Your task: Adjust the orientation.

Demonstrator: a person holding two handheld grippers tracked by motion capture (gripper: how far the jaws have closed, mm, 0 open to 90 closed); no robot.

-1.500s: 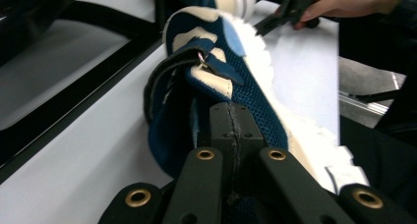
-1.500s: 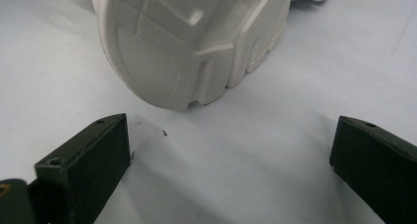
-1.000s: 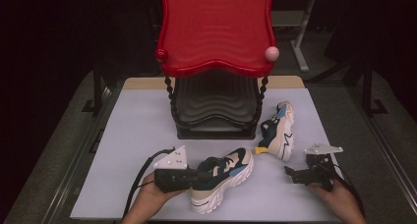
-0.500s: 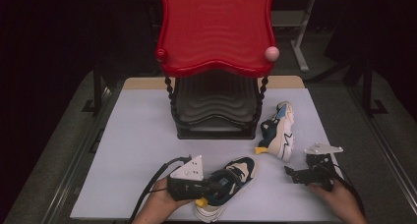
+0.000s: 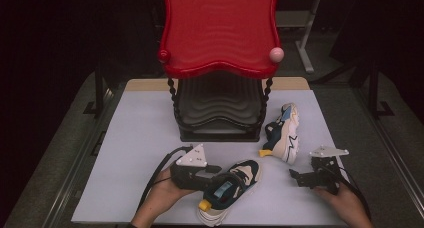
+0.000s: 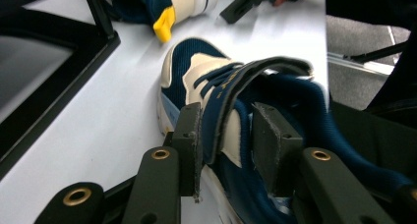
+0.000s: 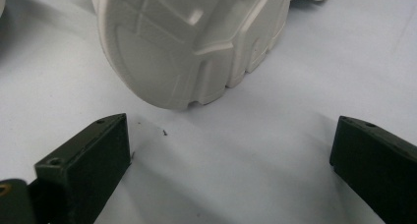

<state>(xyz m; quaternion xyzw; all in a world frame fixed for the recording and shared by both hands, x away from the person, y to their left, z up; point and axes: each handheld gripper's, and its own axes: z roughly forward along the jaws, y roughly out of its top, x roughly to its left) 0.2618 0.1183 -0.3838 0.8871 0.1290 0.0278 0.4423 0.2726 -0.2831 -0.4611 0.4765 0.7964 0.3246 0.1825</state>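
Left gripper (image 6: 223, 150), jaws clamped on the strap of the near shoe (image 5: 232, 188) at the table's (image 5: 125, 138) front edge. Right gripper (image 7: 231, 170), jaws spread wide, empty, facing the second shoe's (image 5: 286, 133) white sole beside the rack (image 5: 220, 33).

The left gripper (image 5: 220, 180) is a black, boxy tool with a pale grey three-cornered plate (image 5: 192, 156) on top, dotted with small dark screws; a black cable (image 5: 159, 175) loops from its rear. In the left gripper view its two jaws are matte black bars, each with a brass-ringed hole (image 6: 161, 154) — and each ends in a flat rectangular pad (image 6: 189, 145) with small recessed screw holes. The right gripper (image 5: 299, 177) is likewise black, with the same grey plate (image 5: 328, 151) and a black cable (image 5: 357, 193) trailing behind; its pads (image 7: 93, 155) are blocky, dark, with tiny holes near the corners. The person's hands and forearms are bare — no sleeves or gloves visible.
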